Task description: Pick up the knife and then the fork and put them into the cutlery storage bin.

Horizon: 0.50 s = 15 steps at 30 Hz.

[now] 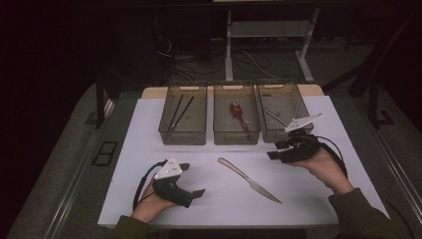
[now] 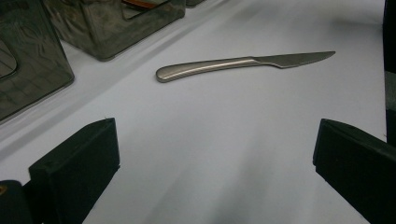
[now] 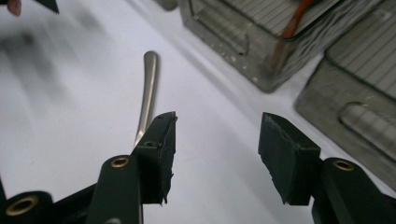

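There's a table knife [image 1: 249, 179] lying flat on the white table [image 1: 139, 149], out in the open, in front of the middle bin [image 1: 236, 130] of the three smoky plastic bins along the far side. That middle bin is my landmark, with a red-brown spoon [image 1: 238, 114] in it; the knife sits well clear of its near wall.

All steel, one piece by the look of it, so stiff, fairly weighty for its size, and slick. It lies so low on the sheet that getting pads under or around it will be fiddly, I'd guess. The rounded handle is thicker than the blade, so that's the place to pinch, across its width near the middle of the handle, not the thin blade.

Long axis runs on a diagonal: the handle end is the end nearer the middle bin, the blade tip points away from it, toward the person and off to their right.

The right gripper [image 1: 274, 152] hovers beyond the knife on the person's right, nearer the right-hand bin [image 1: 283, 119], jaws partway apart with nothing between them; the right gripper view has the knife handle [image 3: 148, 88] running off behind one jaw. The left gripper [image 1: 191, 179] sits low on the table on the other side of the knife, jaws wide apart and empty, looking at the knife [image 2: 243, 65] side-on.
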Available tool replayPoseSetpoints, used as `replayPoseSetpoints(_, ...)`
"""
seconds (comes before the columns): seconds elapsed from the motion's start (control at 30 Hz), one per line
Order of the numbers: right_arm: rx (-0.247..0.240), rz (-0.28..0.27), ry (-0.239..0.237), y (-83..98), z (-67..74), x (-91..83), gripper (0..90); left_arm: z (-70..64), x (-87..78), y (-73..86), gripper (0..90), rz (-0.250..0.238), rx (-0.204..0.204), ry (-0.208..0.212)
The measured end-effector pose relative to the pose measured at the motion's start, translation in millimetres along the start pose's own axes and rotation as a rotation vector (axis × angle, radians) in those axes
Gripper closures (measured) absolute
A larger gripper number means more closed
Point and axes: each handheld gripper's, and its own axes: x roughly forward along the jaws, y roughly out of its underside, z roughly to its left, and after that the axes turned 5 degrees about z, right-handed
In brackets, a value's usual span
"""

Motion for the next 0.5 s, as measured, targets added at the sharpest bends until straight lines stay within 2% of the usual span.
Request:
replayPoseSetpoints(0.17, -0.027, 0.066, -0.005, -4.4, 10.8, 7.7, 45.6, 0.2, 0.0, 0.0, 0.0, 0.001, -0.001, 0.000)
replayPoseSetpoints(0.5, -0.066, 0.179, 0.008, -14.6, 28.5, 26.9, 54.4, -0.6, 0.6, -0.3, 0.0, -0.001, -0.003, 0.001)
